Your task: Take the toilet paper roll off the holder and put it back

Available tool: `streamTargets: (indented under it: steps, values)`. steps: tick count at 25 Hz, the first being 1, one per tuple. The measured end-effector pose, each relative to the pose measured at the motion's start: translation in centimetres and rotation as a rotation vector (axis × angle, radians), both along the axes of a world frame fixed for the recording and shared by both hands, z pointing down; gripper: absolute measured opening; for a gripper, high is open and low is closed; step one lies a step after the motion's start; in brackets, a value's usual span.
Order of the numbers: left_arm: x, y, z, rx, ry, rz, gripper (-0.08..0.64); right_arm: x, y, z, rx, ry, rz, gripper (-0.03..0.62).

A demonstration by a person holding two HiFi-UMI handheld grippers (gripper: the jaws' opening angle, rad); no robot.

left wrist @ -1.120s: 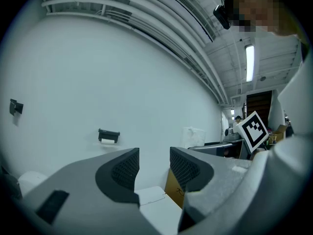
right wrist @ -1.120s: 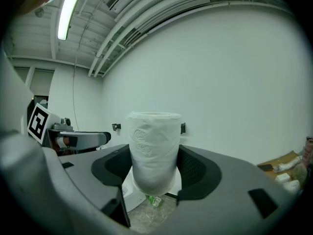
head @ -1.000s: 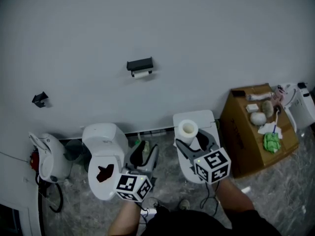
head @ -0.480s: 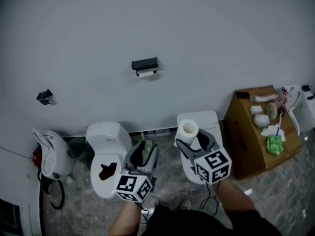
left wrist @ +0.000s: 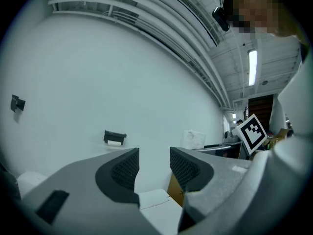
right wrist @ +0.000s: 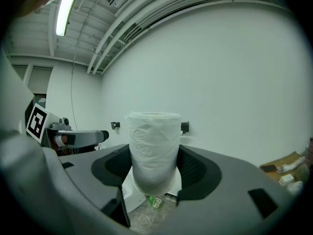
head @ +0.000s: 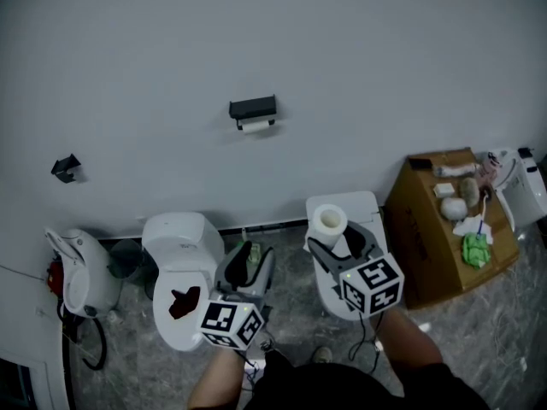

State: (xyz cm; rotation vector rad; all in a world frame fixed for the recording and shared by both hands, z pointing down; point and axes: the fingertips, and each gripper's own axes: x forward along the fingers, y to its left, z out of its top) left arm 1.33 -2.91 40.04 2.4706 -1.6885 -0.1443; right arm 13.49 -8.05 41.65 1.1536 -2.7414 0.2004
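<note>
- Right gripper [right wrist: 154, 173] clamped wide on the toilet paper roll [right wrist: 153, 146], a pad pressing each side, roll upright.
- Left gripper [left wrist: 154, 168] at 8 o'clock of the right one in the head view, jaws slightly parted, holding nothing.
- Holder [head: 253, 108] up on the wall [head: 385, 75], at 11 o'clock from the roll, well apart.

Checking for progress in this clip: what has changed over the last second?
Nothing plainly moved; only the head view's framing drifts slightly. The right gripper still clamps the upright toilet paper roll, the left gripper stays open and empty, and the wall holder remains well ahead.
</note>
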Motion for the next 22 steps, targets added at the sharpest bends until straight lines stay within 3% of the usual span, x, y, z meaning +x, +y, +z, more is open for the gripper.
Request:
streamTargets:
  steps: [11,22]
  values:
    - [-12.6,-5.7,-0.7,0.027,0.029,0.077,0.184,-13.5,-6.1,-1.3,0.01,0.014,0.05,0.282]
    - [-23.4,-8.6,-1.3,0.056,0.043,0.082,0.184,-27.4,-9.0,-4.3,0.079,0.015,-0.005,0.282]
